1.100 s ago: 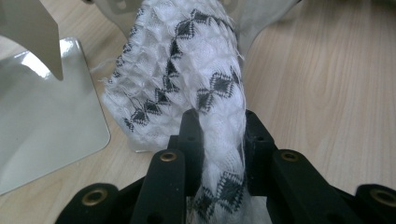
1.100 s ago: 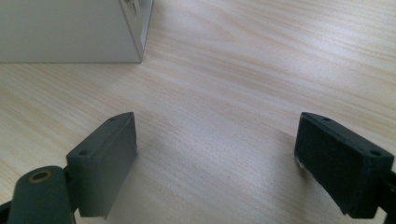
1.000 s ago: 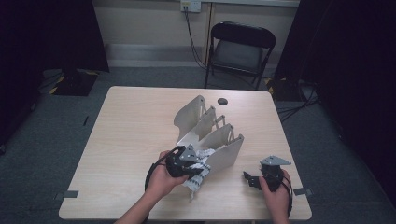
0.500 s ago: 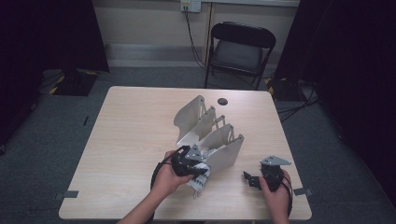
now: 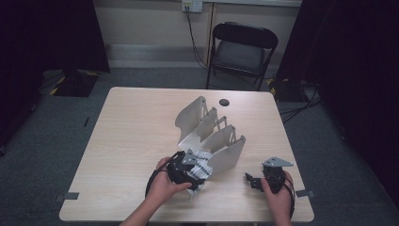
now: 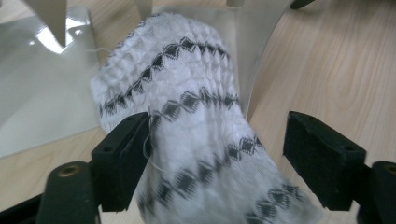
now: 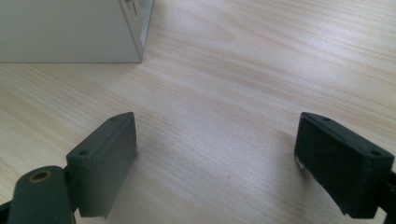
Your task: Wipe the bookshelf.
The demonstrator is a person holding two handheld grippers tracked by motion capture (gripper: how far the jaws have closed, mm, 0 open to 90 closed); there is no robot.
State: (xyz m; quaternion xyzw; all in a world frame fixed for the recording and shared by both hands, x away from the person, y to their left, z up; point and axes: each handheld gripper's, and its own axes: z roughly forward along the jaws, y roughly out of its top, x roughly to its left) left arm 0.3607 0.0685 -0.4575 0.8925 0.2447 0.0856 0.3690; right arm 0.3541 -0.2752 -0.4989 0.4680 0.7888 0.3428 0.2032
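Note:
A white knitted cloth [image 6: 187, 84] with black diamond bands lies against the near end of a grey metal rack [image 5: 207, 127] with upright fins. My left gripper [image 6: 215, 140] straddles the cloth. Its jaws have just been opening with the cloth between them; the left pad [image 6: 126, 154] still brushes it and the right pad [image 6: 317, 154] stands apart. In the high view the left gripper [image 5: 200, 173] sits at the rack's front end with the cloth [image 5: 203, 162] bunched there. My right gripper [image 5: 251, 181] rests open over bare table near the front right, nothing between its jaws [image 7: 215, 140].
The rack's corner [image 7: 70, 32] lies ahead and to the left of the right gripper. A small black round thing [image 5: 224, 101] sits at the table's far side. A black folding chair [image 5: 244, 47] stands beyond the table [image 5: 122, 141]. The front edge is close to both hands.
The left hand has edged slightly toward the rack's near end, and the cloth now lies more against the rack. The right hand has not moved.

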